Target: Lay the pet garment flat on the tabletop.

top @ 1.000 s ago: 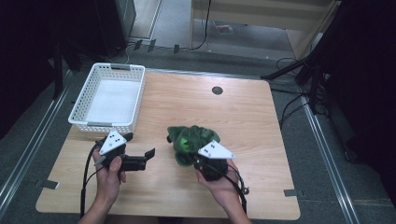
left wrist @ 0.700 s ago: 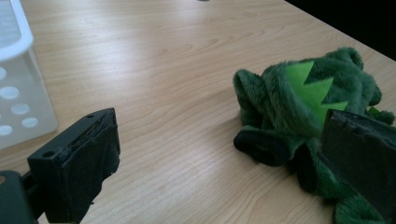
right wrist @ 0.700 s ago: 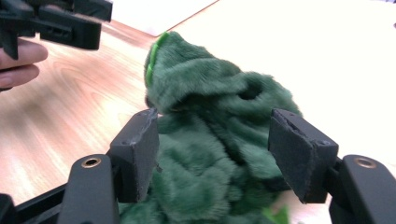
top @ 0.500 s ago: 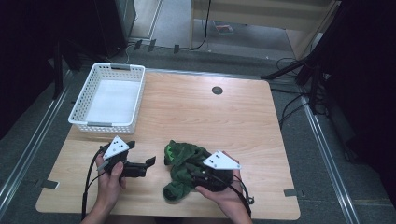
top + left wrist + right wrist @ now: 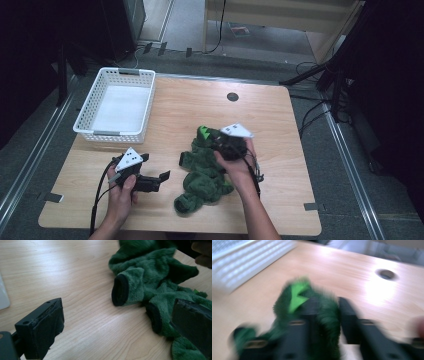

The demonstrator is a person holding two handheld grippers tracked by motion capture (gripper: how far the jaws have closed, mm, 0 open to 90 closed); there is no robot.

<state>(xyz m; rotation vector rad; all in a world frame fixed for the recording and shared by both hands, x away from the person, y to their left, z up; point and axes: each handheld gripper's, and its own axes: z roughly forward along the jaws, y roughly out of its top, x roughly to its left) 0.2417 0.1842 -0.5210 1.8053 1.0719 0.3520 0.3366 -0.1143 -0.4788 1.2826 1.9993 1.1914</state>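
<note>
A green plush garment lies stretched out on the wooden table, its bright-green trimmed top end pointing away from me. My right gripper is at that top end. Its jaws have just been closing, and in the blurred right gripper view the plush fills the gap between them. My left gripper rests to the garment's left, open and holding nothing. In the left gripper view a dark-cuffed sleeve lies just ahead of the jaws.
A white slatted basket stands at the table's far left, also in the right gripper view. A round cable hole is in the far middle of the table. Cables trail from both grippers toward me.
My right gripper left the garment's near part and moved away from me to its top end. The garment now lies longer and straighter. The left gripper has stayed put.
</note>
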